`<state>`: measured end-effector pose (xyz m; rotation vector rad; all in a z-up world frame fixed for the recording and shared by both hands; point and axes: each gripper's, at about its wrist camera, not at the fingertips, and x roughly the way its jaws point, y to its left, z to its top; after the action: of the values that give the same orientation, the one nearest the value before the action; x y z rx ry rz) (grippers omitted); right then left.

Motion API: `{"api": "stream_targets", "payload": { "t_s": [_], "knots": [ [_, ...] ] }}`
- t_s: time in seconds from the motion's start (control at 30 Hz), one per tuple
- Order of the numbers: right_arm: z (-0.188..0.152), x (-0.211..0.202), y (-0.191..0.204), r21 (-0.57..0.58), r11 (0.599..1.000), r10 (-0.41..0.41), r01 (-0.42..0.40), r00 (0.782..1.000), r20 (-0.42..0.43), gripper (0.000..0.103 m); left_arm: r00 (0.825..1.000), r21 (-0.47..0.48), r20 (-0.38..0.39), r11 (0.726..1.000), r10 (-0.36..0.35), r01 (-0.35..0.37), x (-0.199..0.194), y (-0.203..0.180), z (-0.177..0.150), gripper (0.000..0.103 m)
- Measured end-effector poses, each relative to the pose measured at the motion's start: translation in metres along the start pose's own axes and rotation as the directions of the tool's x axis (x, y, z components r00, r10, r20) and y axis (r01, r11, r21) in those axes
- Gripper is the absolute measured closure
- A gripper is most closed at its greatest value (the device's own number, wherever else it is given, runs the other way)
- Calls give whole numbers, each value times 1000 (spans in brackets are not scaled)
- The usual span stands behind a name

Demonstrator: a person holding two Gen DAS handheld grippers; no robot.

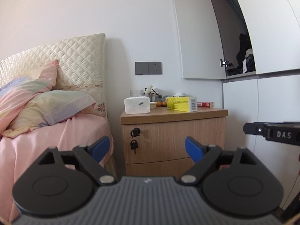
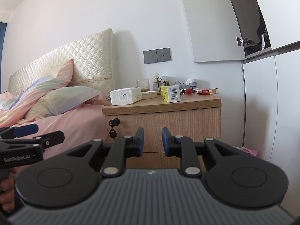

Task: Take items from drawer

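From the left wrist camera, the left gripper [image 1: 147, 149] hangs in the air in front of a wooden nightstand [image 1: 173, 131], its blue-padded fingers [image 1: 194, 149] spread wide with nothing between them. The nightstand's top drawer [image 1: 174, 140] is closed, and a key [image 1: 134, 145] dangles from the lock at its upper left corner. A second drawer front sits below it, also closed. On top of the nightstand lie a white tissue pack [image 1: 137, 105], a yellow box [image 1: 181, 104] and a red box [image 1: 205, 104] further back on the right, with small clutter behind them. A bed [image 1: 56, 135] with pink sheets stands just to the left. The side of the right gripper [image 1: 271, 133] pokes in at the right edge.

From the right wrist camera, the right gripper [image 2: 152, 141] also points at the top drawer [image 2: 168, 129], its fingers set close together with only a narrow gap, holding nothing. The key [image 2: 113, 133] hangs at the drawer's left. The left gripper [image 2: 35, 134] shows at the left edge, in front of the bed [image 2: 61, 123], with a hand [image 2: 7, 193] gripping its handle below. The tissue pack [image 2: 125, 96], the yellow box [image 2: 170, 93] and the red box [image 2: 207, 91] rest on the nightstand [image 2: 163, 103].
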<state>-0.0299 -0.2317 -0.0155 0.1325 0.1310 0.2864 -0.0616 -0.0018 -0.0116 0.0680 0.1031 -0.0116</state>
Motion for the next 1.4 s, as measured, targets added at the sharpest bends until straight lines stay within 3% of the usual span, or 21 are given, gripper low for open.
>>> {"api": "stream_targets", "payload": {
  "t_s": [0.07,0.13,0.2,0.27,0.47,1.27,1.4],
  "knots": [
    [0,-1,0,-2,1000,-2,2,1000,3,78,1000,0,-1,1000,3,-3,1,0,0,10],
    [-2,-2,3,-3,1000,-9,9,1000,6,65,1000,2,-2,1000,6,-6,1,0,-1,6],
    [-2,-4,3,-3,1000,-21,21,1000,21,27,1000,3,-3,1000,-2,2,1,-1,-1,6],
    [-2,-6,3,-2,1000,-29,29,999,32,14,1000,2,-6,1000,-14,14,1,-1,-2,6],
    [-2,-4,1,-5,1000,-10,10,1000,3,15,1000,-13,-11,1000,-12,12,2,1,-2,1],
    [-3,-4,-5,-16,1000,-24,24,1000,-3,15,995,-76,-30,993,91,-93,6,12,0,0],
    [-3,-4,-5,-15,1000,-19,19,1000,-4,15,997,-85,-18,993,80,-82,5,15,1,0]
  ]
}}
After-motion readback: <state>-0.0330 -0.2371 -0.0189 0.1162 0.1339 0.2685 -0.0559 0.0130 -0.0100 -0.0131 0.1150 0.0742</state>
